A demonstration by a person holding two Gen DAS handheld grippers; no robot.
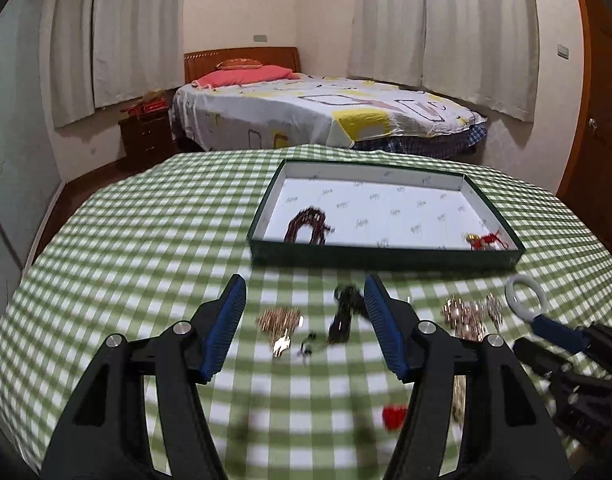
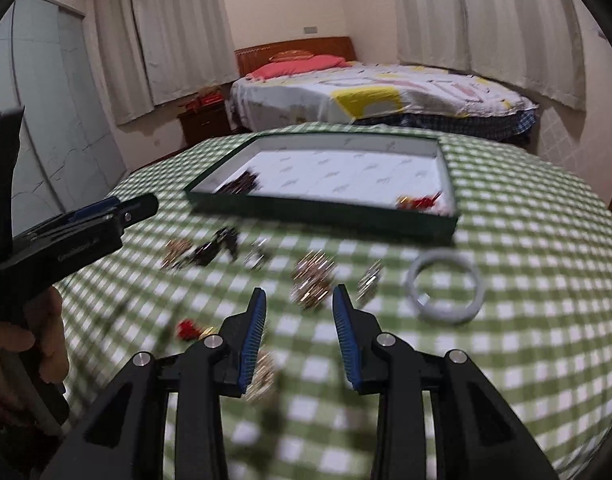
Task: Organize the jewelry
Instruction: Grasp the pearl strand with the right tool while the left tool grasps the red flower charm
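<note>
Two grippers hang above the green checked tablecloth point(image 1: 146, 240), both with jaws spread and nothing between them. Left gripper point(image 1: 304, 292) points at a gold-tone piece point(image 1: 278, 320) and a dark beaded piece point(image 1: 343, 312), which lie on the cloth between its fingers, not touched. Right gripper point(image 2: 299, 300) hangs over a gold cluster point(image 2: 311, 280), just ahead of its fingertips; contact can't be told, heavy blur. A pale bangle point(image 2: 445, 292) lies to its right, apart. A small red item point(image 2: 188, 328) sits to its left. The green tray point(image 1: 385, 258) sits farther back, holding a dark red bead strand point(image 1: 306, 226) at left and a red-gold charm point(image 1: 485, 240) in the near right corner.
</note>
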